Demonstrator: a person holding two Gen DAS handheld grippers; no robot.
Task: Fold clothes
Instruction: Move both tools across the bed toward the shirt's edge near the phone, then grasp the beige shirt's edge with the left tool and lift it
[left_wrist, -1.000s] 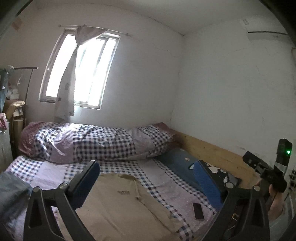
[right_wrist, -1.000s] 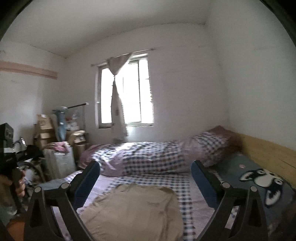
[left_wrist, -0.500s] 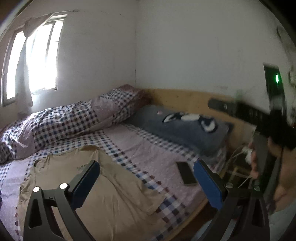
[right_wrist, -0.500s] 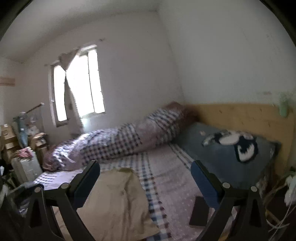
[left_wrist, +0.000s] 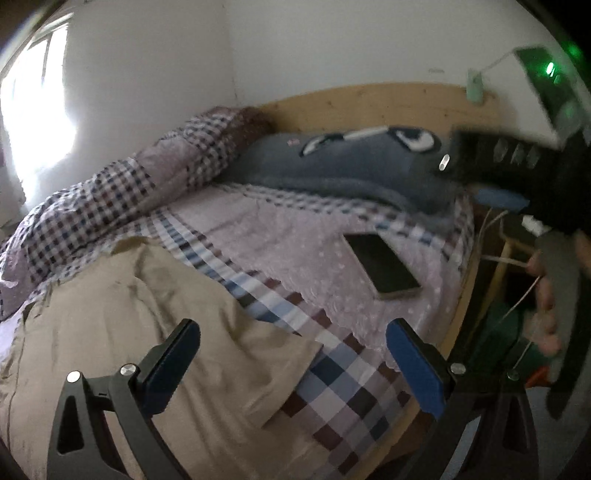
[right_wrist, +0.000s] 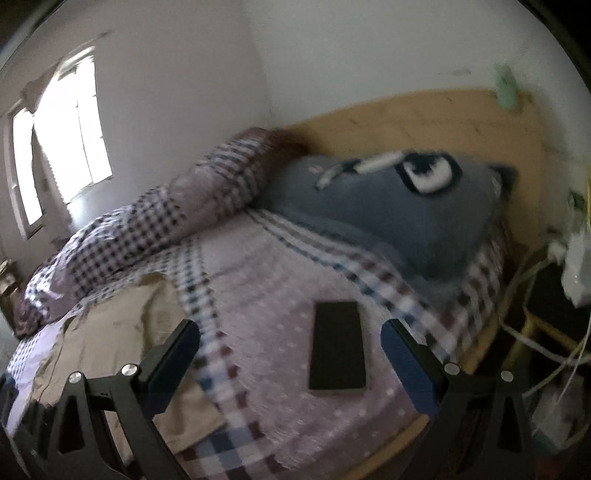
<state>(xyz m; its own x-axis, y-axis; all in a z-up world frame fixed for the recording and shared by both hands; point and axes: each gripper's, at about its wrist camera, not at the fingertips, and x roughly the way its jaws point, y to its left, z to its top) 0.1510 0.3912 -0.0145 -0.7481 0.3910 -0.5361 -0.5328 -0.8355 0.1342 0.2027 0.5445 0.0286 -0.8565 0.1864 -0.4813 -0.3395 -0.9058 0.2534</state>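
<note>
Now lower: left gripper (left_wrist: 291, 363) above shirt (left_wrist: 155, 332)

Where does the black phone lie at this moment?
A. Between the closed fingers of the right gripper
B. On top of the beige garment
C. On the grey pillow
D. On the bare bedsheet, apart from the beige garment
D: the phone lies flat on the pink dotted bedsheet, with checked sheet between it and the beige garment; both grippers are open and hold nothing.
</note>
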